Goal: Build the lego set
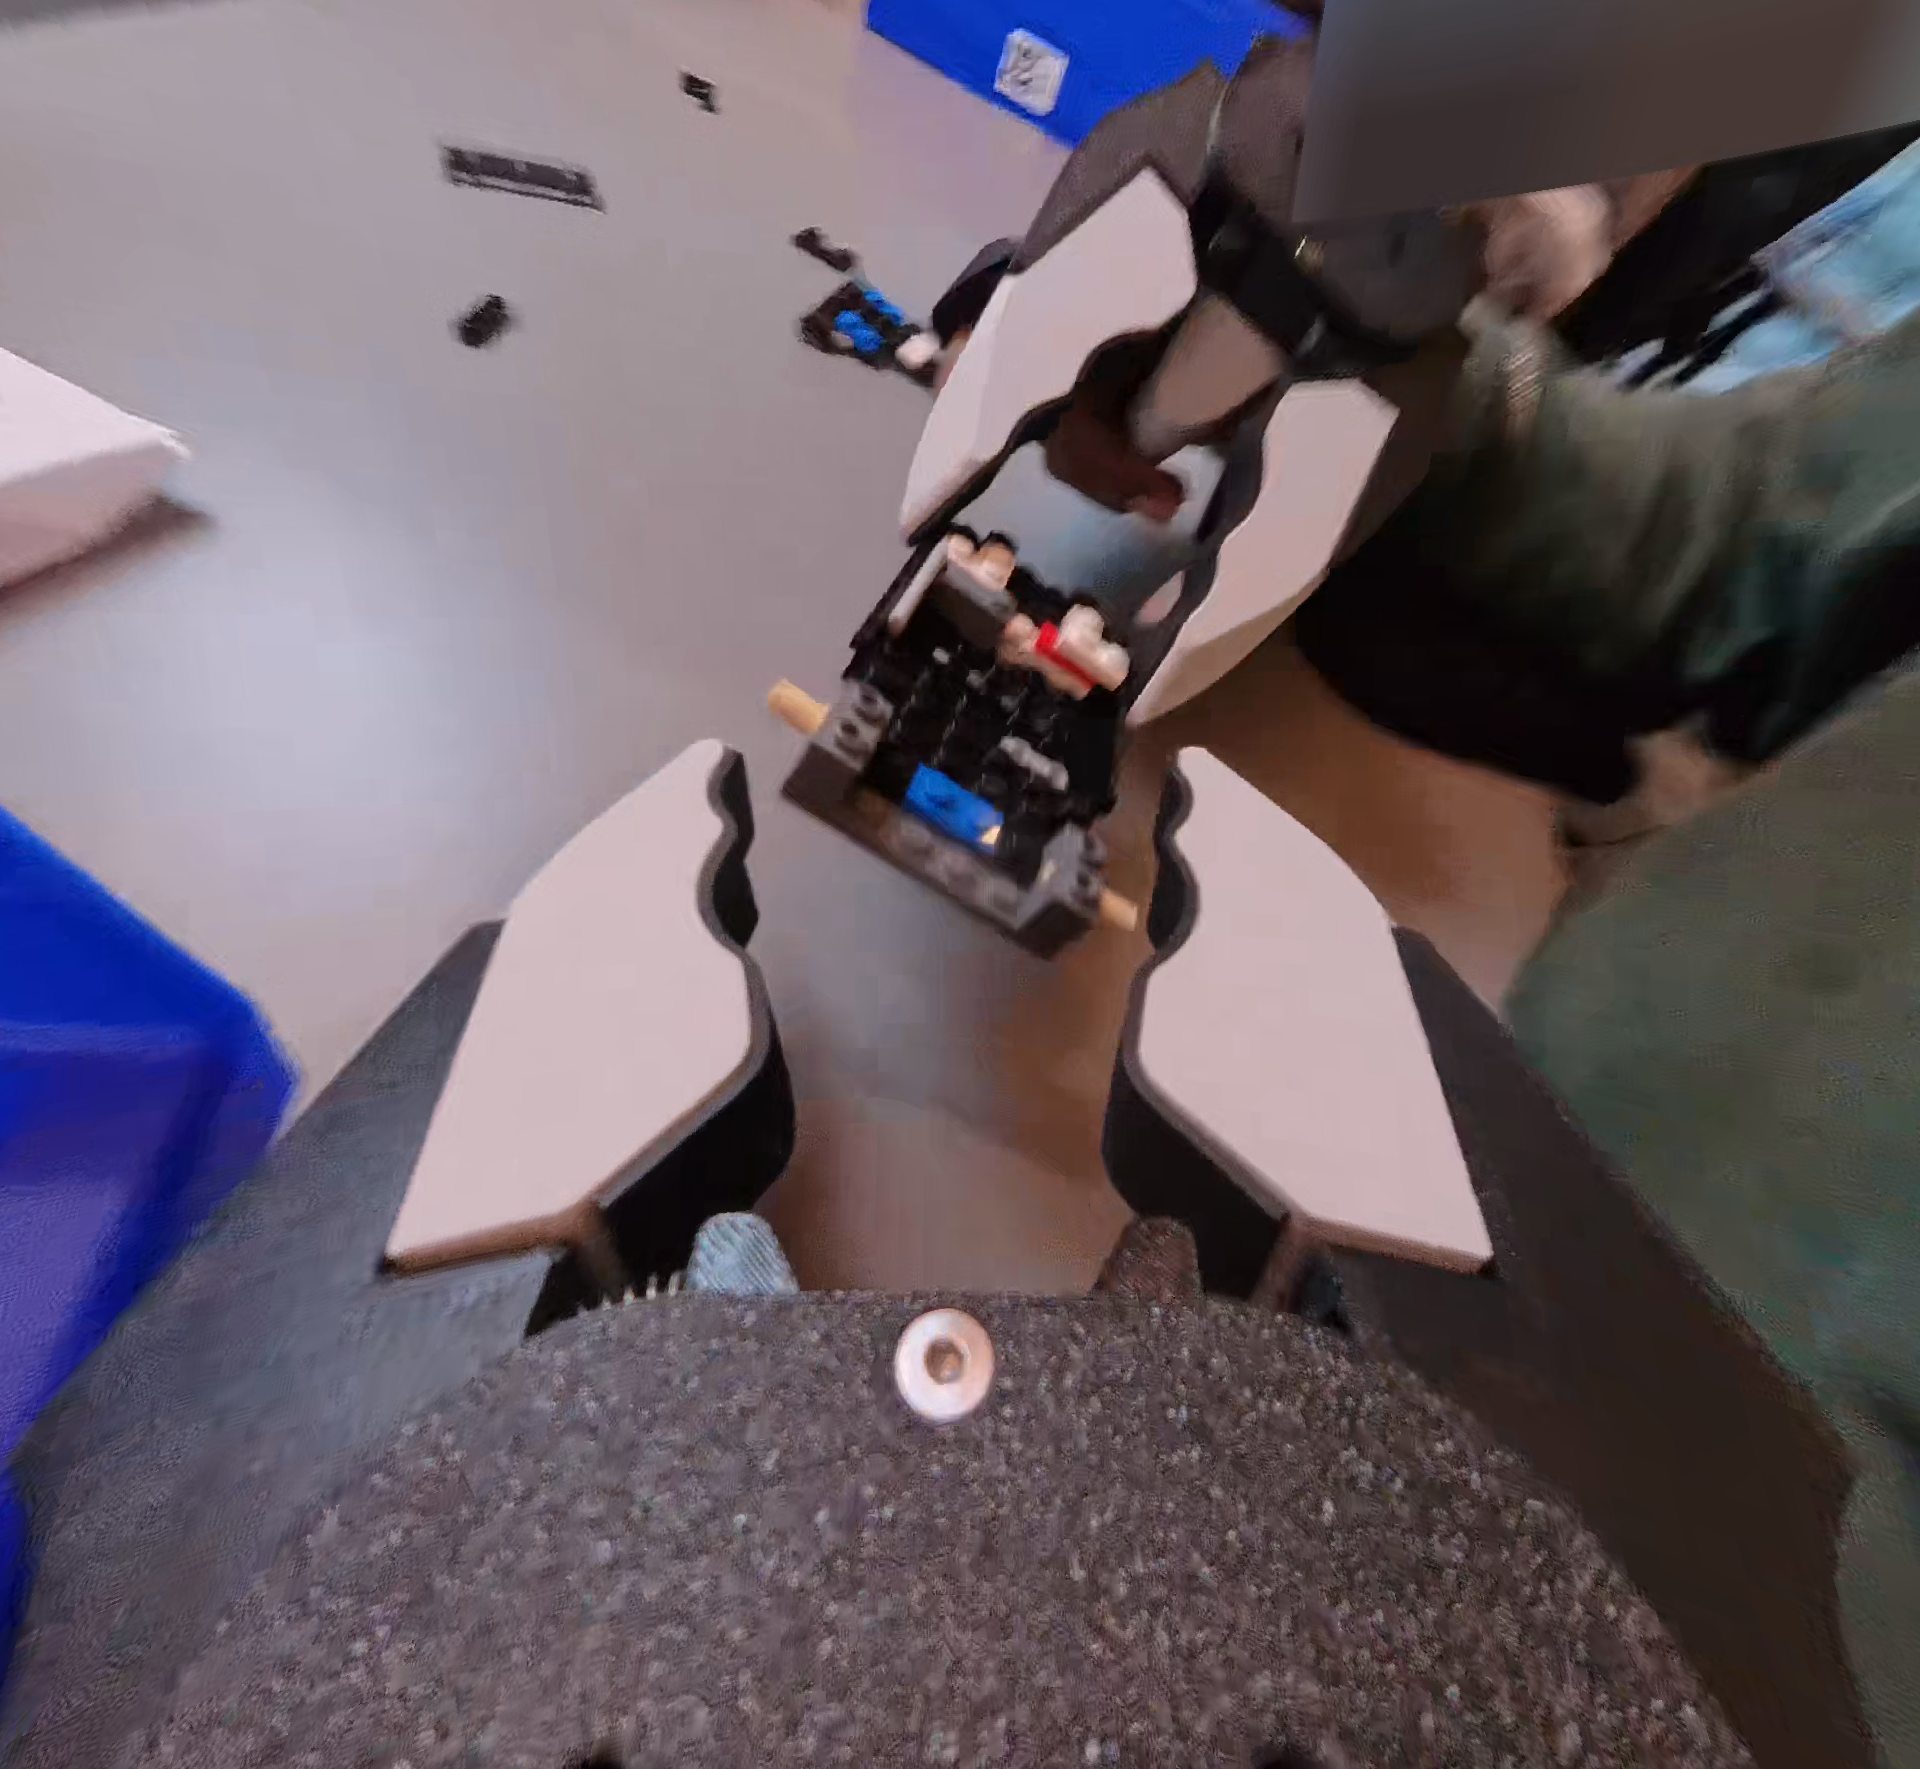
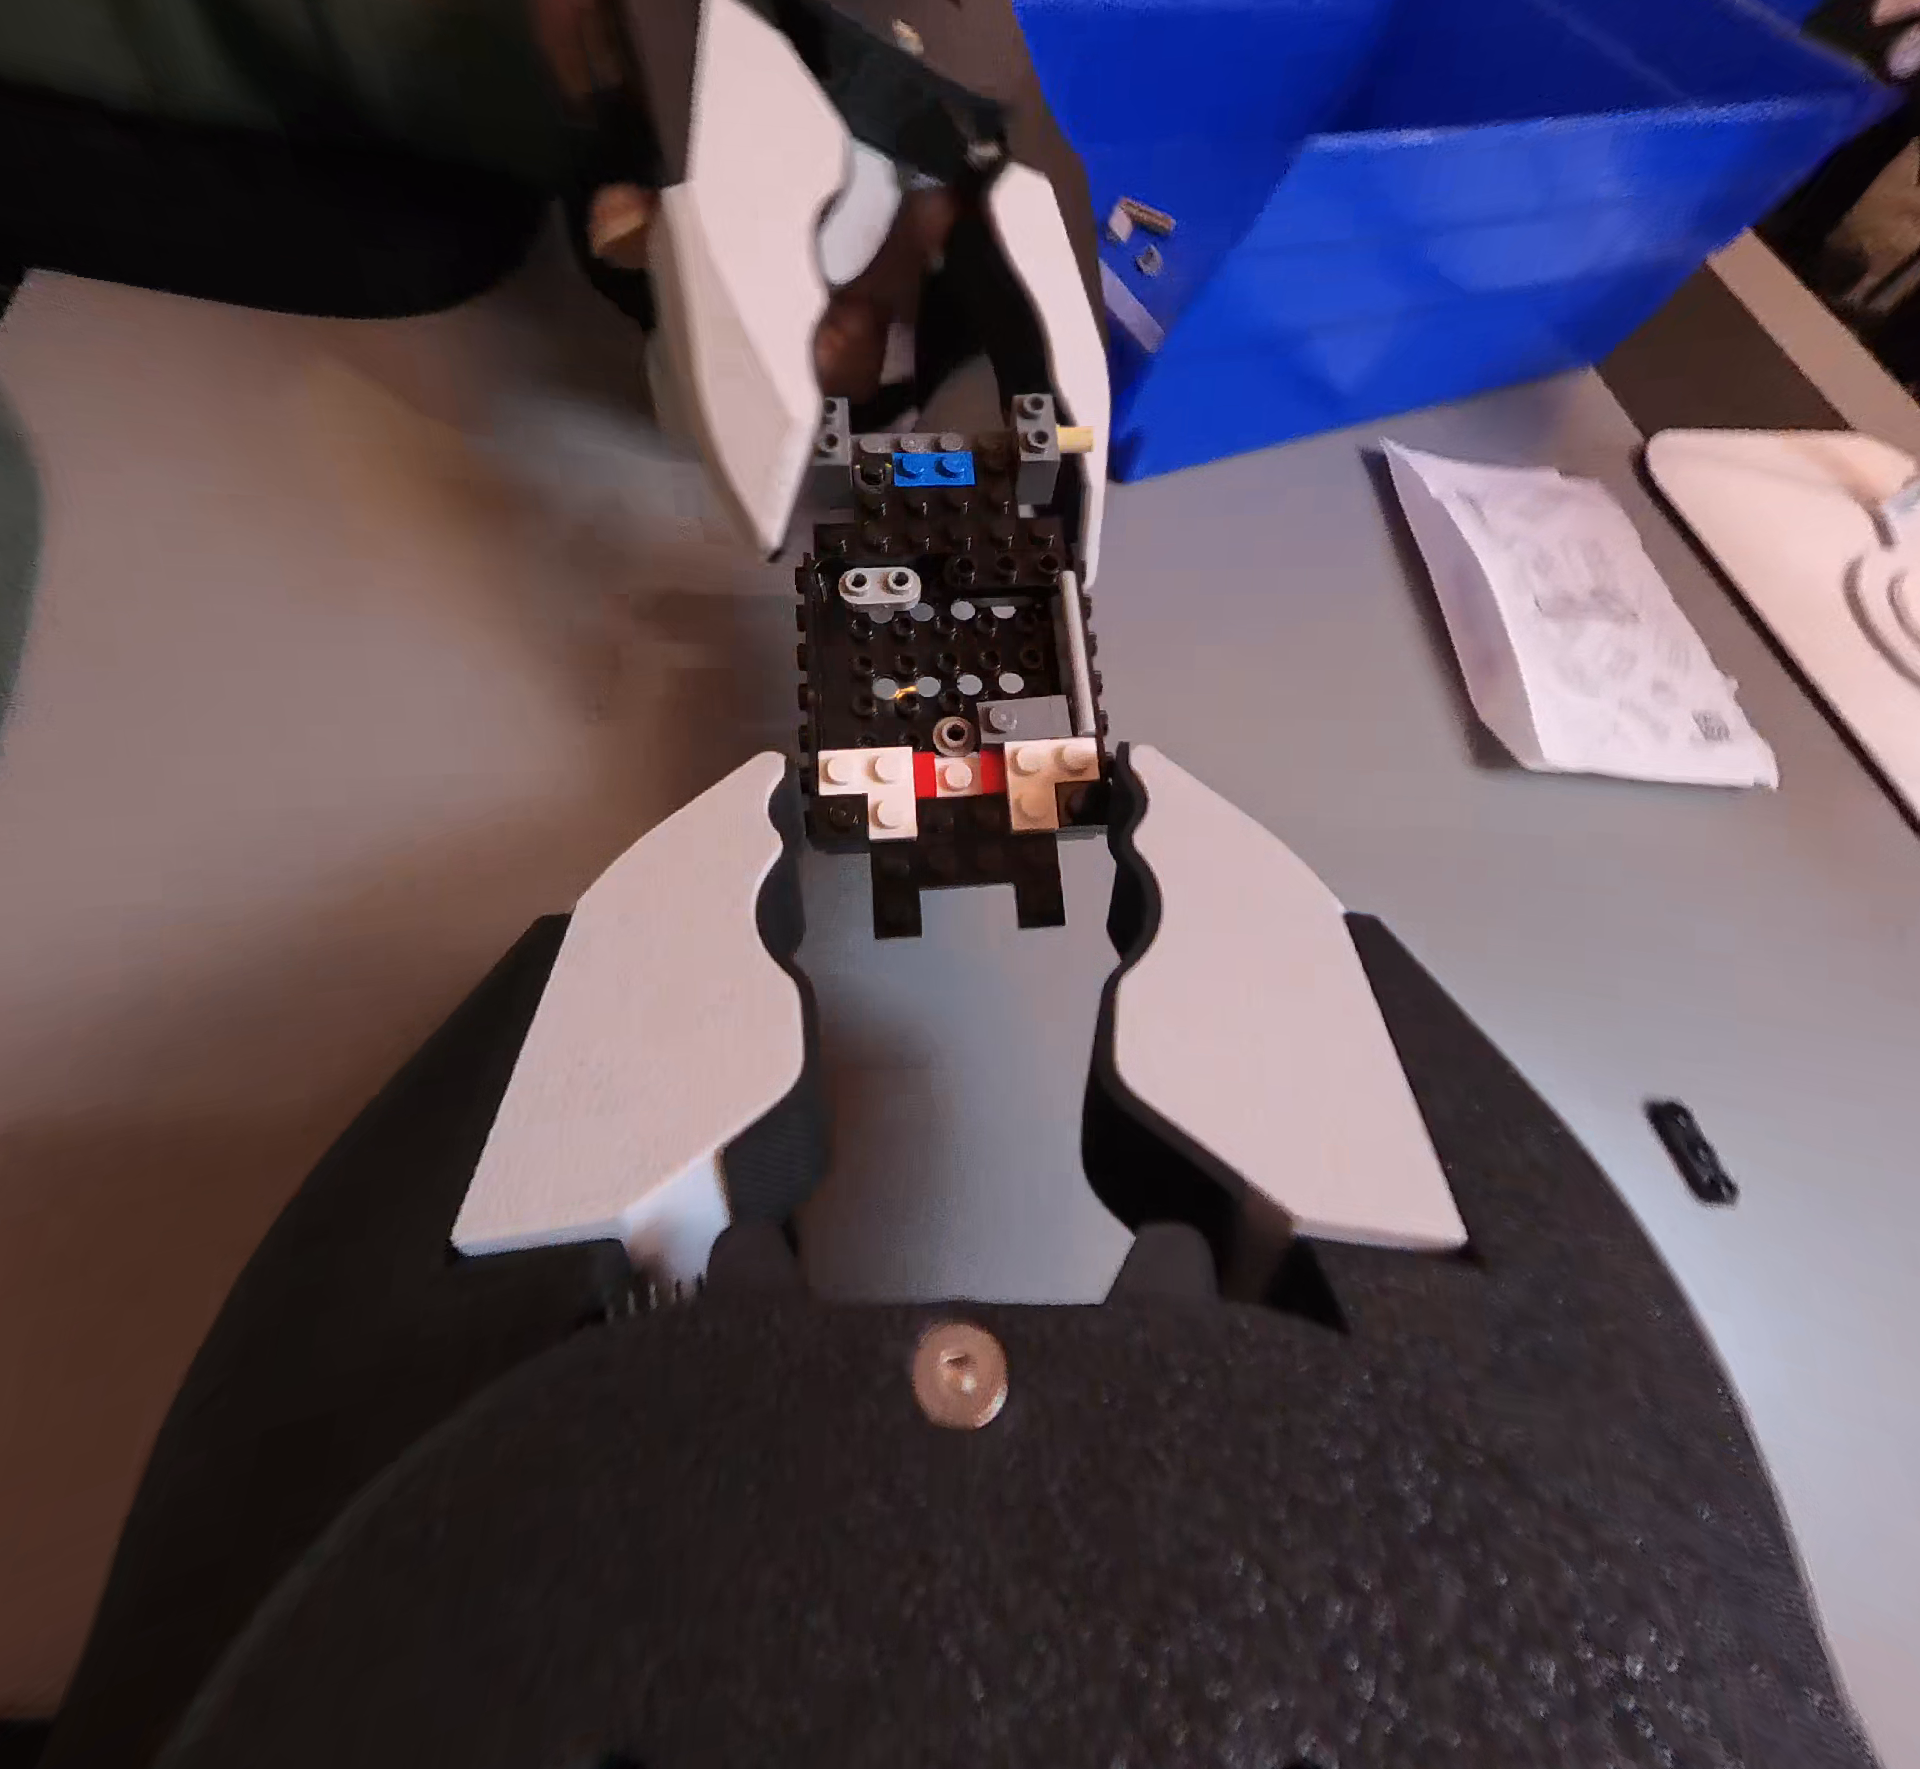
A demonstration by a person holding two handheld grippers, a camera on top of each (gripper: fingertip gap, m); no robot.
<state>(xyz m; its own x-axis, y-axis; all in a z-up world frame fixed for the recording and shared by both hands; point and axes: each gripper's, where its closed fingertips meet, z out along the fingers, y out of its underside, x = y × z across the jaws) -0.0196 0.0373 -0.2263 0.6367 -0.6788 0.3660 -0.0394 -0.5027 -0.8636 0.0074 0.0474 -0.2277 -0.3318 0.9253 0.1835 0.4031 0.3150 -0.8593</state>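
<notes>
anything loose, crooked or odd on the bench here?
Small black brick pieces lie scattered loose across the grey table, and a few more sit in the blue plastic bin. The black brick-built model is up off the table, tilted, between the right gripper and the left gripper. No damage shows.

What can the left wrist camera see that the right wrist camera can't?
Only the left wrist view shows a small blue-and-black brick cluster and loose black pieces scattered on the grey table.

Only the right wrist view shows a printed paper sheet.

Both show the black brick model, the right gripper shut on its white-and-red end, the left gripper open around the blue-brick end.
</notes>
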